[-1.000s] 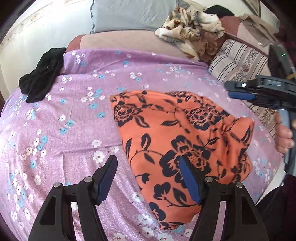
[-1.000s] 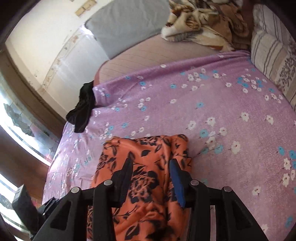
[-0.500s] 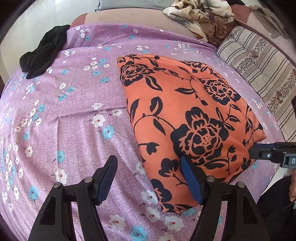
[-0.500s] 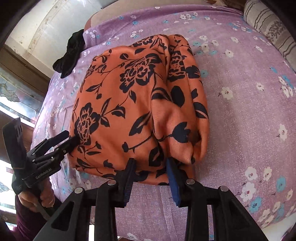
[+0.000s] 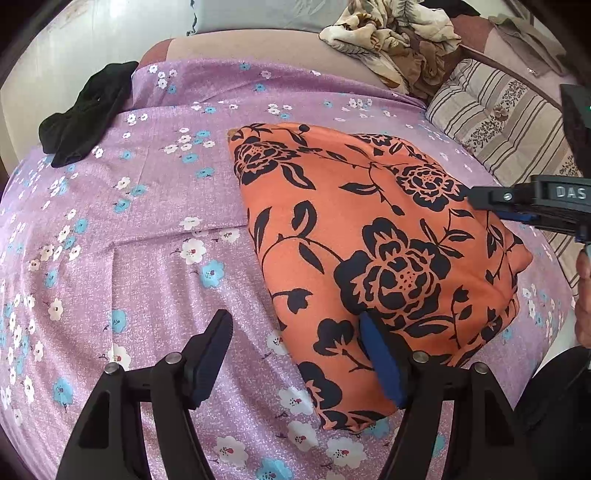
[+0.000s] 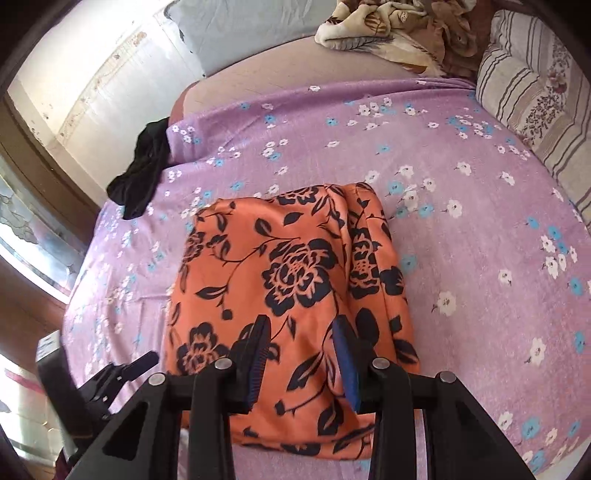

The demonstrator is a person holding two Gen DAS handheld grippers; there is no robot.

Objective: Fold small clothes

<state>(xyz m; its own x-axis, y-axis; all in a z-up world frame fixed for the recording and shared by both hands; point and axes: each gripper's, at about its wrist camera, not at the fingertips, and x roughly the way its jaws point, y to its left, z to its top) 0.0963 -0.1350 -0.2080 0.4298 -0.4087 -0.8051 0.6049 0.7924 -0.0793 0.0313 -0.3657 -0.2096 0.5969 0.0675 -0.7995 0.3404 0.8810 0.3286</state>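
Observation:
A folded orange garment with black flowers (image 5: 376, 236) (image 6: 291, 280) lies flat on the purple floral sheet (image 5: 129, 229) (image 6: 461, 229). My left gripper (image 5: 295, 350) is open at the garment's near left corner. Its right finger (image 5: 380, 362) rests over the orange cloth and its left finger (image 5: 214, 347) over bare sheet. In the right wrist view my right gripper (image 6: 301, 350) hovers over the garment's near part, jaws partly apart, the cloth lying flat under them and not pinched. The right gripper (image 5: 517, 206) also shows at the garment's right side, and the left gripper (image 6: 125, 369) at the lower left.
A black garment (image 5: 85, 118) (image 6: 144, 177) lies at the sheet's far left corner. A striped pillow (image 5: 498, 129) (image 6: 535, 92) and a crumpled beige blanket (image 5: 388, 40) (image 6: 388, 29) sit at the back right. A hand (image 5: 583, 295) shows at the right edge.
The left gripper sank closer to the garment's near left corner, then held still. The right gripper moved from the garment's near edge to above its near part.

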